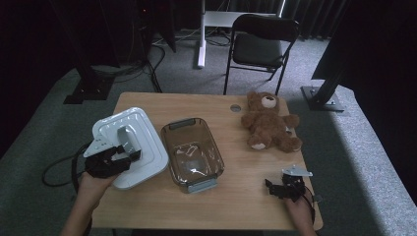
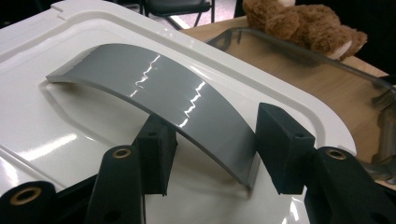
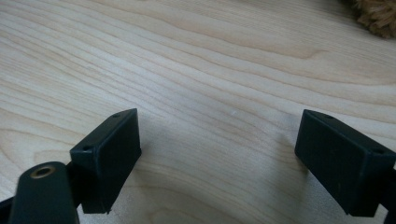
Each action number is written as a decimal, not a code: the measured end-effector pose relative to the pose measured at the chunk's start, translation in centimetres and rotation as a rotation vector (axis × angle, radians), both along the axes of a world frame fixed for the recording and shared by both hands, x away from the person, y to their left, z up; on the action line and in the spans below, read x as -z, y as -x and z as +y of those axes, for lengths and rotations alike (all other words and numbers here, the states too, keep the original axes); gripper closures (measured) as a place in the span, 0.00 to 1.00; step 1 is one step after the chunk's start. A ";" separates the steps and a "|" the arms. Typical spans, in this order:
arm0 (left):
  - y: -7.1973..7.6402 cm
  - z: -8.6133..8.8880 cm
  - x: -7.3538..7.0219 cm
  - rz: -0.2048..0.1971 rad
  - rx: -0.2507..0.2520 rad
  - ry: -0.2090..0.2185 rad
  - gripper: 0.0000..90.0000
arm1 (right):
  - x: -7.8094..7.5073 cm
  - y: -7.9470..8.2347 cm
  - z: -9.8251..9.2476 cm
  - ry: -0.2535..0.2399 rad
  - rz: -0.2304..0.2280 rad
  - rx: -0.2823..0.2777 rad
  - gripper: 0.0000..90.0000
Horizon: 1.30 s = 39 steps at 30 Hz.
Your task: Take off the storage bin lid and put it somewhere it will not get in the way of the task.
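- Gripping the grey handle (image 2: 159, 93) of the white lid (image 1: 129, 145), the left gripper (image 1: 118, 156) has its jaws narrowed onto the handle's near end, one pad on each edge of the arched strip; in the left gripper view the strip runs between the pads and fills the gap.
- That hold suits carrying: the arch leaves room beneath for a pad, and the lid hangs tilted from it, its far corner higher.
- Judging by the layout, the lid belongs on the clear tub (image 1: 193, 153), which sits open just to its right with the lid's edge nearly at the tub's rim.
- The right gripper (image 1: 278, 189) rests low over bare table (image 3: 224, 70) near the front right corner, jaws wide with nothing between them, well apart from tub and lid, likely waiting.
- A teddy bear (image 1: 269, 122) lies beyond it, near the far right of the table.
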<state>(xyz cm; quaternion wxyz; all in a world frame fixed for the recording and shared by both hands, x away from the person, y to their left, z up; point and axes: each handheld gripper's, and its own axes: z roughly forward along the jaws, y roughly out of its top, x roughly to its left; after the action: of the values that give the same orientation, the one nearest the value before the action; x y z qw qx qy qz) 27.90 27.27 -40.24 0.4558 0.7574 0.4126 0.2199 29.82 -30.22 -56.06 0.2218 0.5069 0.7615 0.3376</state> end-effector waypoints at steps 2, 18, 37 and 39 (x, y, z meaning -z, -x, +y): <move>0.0 0.3 0.3 0.010 0.001 0.001 0.56 | 0.0 0.0 0.0 0.000 0.000 0.000 0.15; -1.1 1.1 5.7 0.105 0.049 0.022 0.56 | 0.0 0.0 0.0 0.000 0.001 0.004 0.15; -4.4 -1.0 12.8 0.246 0.130 -0.066 0.55 | 0.0 0.0 0.0 0.000 0.001 0.004 0.15; -4.6 -0.9 13.3 0.261 0.132 -0.067 0.55 | 0.0 0.0 0.0 0.000 0.001 0.004 0.15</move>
<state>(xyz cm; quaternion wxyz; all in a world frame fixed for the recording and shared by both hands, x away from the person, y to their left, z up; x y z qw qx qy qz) 32.52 26.33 -53.51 0.3861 0.8198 0.4102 0.1029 29.83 -30.22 -56.06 0.2219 0.5089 0.7605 0.3369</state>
